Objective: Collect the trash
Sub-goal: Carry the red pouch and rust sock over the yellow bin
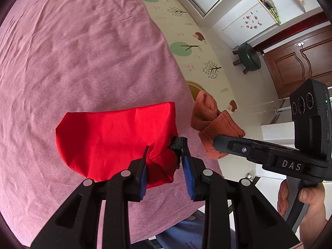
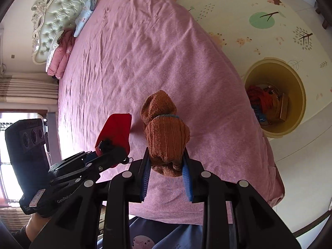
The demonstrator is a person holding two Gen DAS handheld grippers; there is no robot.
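A red cloth bag [image 1: 116,137] lies on the pink bed [image 1: 83,51]; my left gripper [image 1: 165,155] is shut on its bunched end, by a black strap loop [image 1: 178,143]. My right gripper [image 2: 166,161] is shut on a brown-orange knitted cloth [image 2: 166,132], held over the bed near its edge. The same cloth [image 1: 209,120] shows in the left wrist view, to the right of the red bag, with the right gripper's body behind it. The red bag [image 2: 116,130] and left gripper show at the left of the right wrist view.
A yellow bin [image 2: 298,95] with orange and red items inside stands on the patterned floor mat [image 2: 259,20] right of the bed. Pillows [image 2: 62,56] and a tufted headboard [image 2: 62,10] are at the far end. A dark green stool [image 1: 249,57] stands by a wooden door.
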